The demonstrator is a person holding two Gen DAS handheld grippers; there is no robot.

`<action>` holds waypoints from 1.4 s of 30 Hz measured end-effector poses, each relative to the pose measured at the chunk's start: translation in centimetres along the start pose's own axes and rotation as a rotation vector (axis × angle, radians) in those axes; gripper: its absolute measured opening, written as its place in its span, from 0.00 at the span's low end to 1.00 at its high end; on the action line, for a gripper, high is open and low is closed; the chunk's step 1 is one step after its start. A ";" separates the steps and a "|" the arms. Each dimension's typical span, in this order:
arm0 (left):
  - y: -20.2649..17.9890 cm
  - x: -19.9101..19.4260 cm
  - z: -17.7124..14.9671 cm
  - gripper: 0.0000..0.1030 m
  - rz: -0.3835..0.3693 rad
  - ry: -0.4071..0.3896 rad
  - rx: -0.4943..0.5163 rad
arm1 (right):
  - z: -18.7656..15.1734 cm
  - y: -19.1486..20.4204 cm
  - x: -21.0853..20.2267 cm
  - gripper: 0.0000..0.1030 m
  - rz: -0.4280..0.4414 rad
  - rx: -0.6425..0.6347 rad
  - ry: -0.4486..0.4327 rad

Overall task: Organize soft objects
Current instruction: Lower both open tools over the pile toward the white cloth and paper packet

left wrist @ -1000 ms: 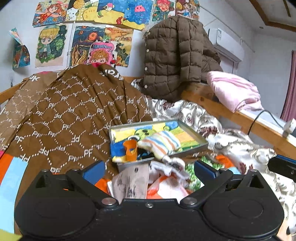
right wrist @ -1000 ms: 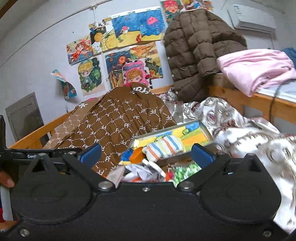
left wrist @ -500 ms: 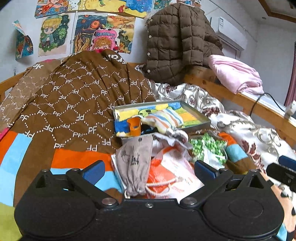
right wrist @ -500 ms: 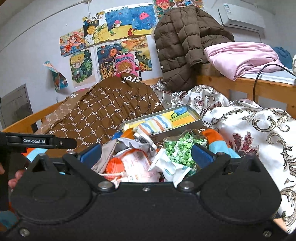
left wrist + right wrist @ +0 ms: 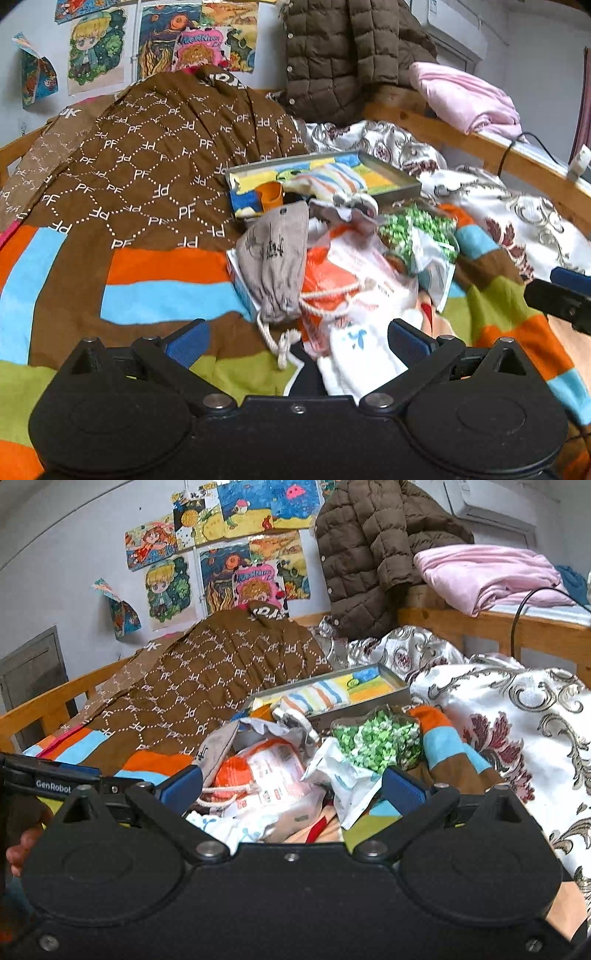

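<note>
Both grippers had drawn back from the tin tray (image 5: 391,173). The left gripper (image 5: 295,338) and right gripper (image 5: 291,788) were spread, holding nothing. The grey drawstring pouch (image 5: 275,258) lay below the tray: judged light, limp; best pinched mid-body.

Both views evenly lit, soft daylight, no hard shadows or glare. Strong fisheye bending at edges, dark vignette in corners. Slight motion blur on the white sock (image 5: 354,354) near the left view's bottom; far wall (image 5: 74,565) a bit soft.
</note>
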State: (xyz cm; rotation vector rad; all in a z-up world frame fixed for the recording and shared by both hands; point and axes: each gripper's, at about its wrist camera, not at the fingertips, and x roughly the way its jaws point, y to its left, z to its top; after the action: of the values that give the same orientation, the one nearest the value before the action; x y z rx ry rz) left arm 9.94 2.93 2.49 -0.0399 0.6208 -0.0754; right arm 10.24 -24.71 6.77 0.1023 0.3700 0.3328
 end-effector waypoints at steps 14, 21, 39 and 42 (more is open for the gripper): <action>-1.7 0.7 -1.9 0.99 -0.020 0.087 0.084 | -1.6 -0.4 2.0 1.00 -0.001 -0.001 0.139; -2.6 1.4 -2.3 0.99 -0.038 0.128 0.113 | -1.9 -0.5 2.9 1.00 -0.004 -0.019 0.185; -4.2 3.0 -2.9 0.99 -0.082 0.212 0.127 | -2.6 -1.4 4.1 1.00 -0.032 0.000 0.230; -4.3 3.4 -2.9 0.99 -0.095 0.237 0.122 | -2.7 -1.5 4.3 0.99 -0.037 0.002 0.233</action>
State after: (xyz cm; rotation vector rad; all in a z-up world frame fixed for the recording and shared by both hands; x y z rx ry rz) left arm 10.77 -1.64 -1.64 0.0585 0.8496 -0.2118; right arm 13.46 -24.53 2.62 0.0582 0.6026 0.3083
